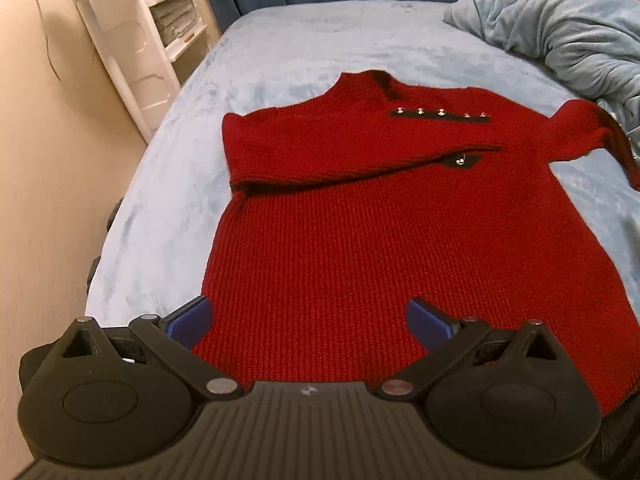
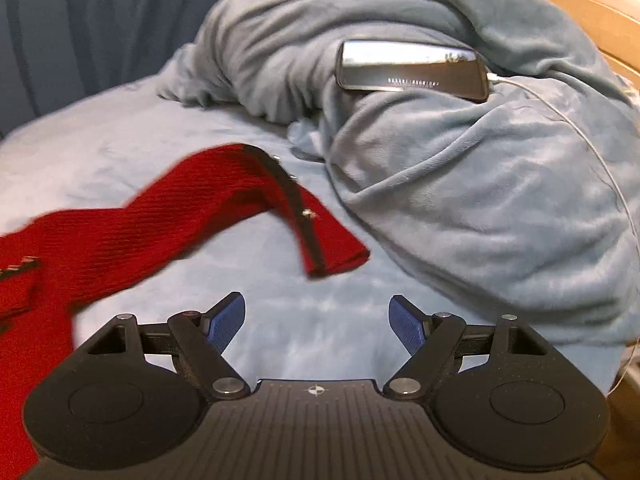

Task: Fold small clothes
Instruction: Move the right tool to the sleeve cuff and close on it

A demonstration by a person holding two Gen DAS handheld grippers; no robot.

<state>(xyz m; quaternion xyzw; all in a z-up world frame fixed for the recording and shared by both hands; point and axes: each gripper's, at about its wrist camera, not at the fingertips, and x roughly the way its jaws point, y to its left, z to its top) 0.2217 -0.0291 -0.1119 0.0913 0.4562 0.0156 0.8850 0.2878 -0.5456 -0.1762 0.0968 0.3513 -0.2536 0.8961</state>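
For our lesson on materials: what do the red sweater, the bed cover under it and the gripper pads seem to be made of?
Red sweater: knitted yarn, probably wool or acrylic; ribbed rows show, matte, with dark trim and shiny metal-looking studs.
Bed cover: soft fleece or plush, likely; pale blue, fuzzy, with brushed patches.
Gripper pads: blue, finely textured, perhaps rubber or plastic; mounted on matte black plastic-looking arms.

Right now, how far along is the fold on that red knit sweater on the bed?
Done: the red knit sweater lies flat on the light blue bedcover, one sleeve folded across the chest.
In hand: nothing. The left gripper is open over the hem; the right gripper is open over bare cover, short of the other sleeve's cuff.
Left: fold that outstretched sleeve in, then fold the body.
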